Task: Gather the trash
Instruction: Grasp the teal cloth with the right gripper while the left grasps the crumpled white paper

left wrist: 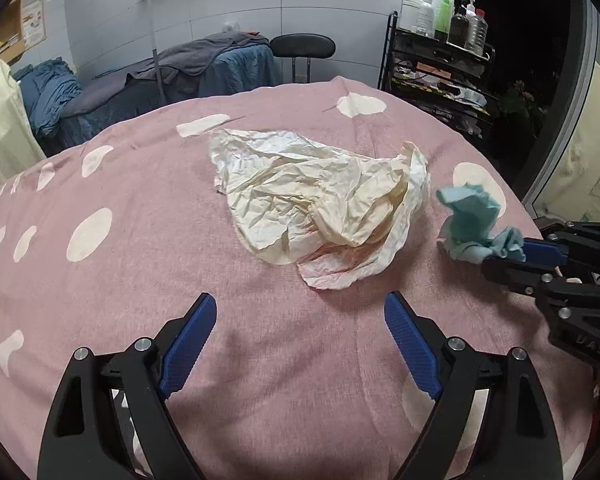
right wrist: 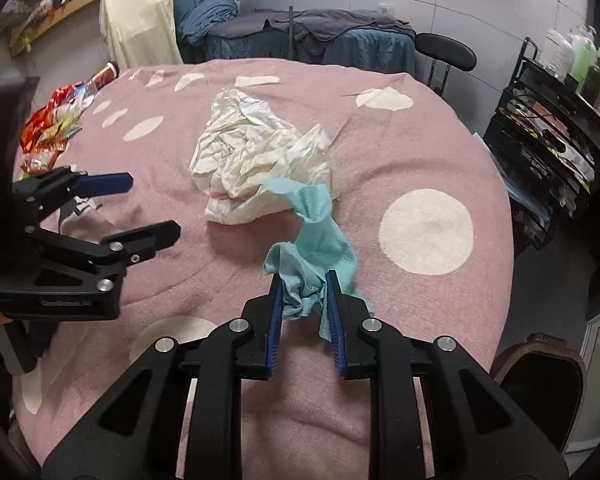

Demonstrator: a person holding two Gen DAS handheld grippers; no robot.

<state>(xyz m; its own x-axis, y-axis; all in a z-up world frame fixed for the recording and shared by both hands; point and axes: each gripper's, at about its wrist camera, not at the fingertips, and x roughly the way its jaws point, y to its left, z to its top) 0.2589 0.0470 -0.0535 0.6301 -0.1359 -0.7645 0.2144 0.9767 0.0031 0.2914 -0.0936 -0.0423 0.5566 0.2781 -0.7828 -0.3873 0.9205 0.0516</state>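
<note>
A crumpled white paper sheet [left wrist: 320, 204] [right wrist: 256, 160] lies in the middle of the pink spotted bedcover [left wrist: 140, 280] [right wrist: 380, 152]. My left gripper [left wrist: 300, 312] [right wrist: 152, 206] hovers just short of its near edge, open, with nothing between its blue pads. To the right a crumpled teal tissue [left wrist: 470, 220] [right wrist: 316, 248] rests on the cover. My right gripper [right wrist: 302, 280] [left wrist: 518, 250] is shut on the tissue's near end, both blue pads pressing into it, while the far end still lies beside the white paper.
Colourful snack wrappers and a can [right wrist: 56, 120] are piled at the far left of the cover. A black rack with bottles [left wrist: 440, 52] [right wrist: 556, 120] stands to the right. Behind are a stool [left wrist: 302, 46] and a bed with grey and blue sheets [left wrist: 204, 64].
</note>
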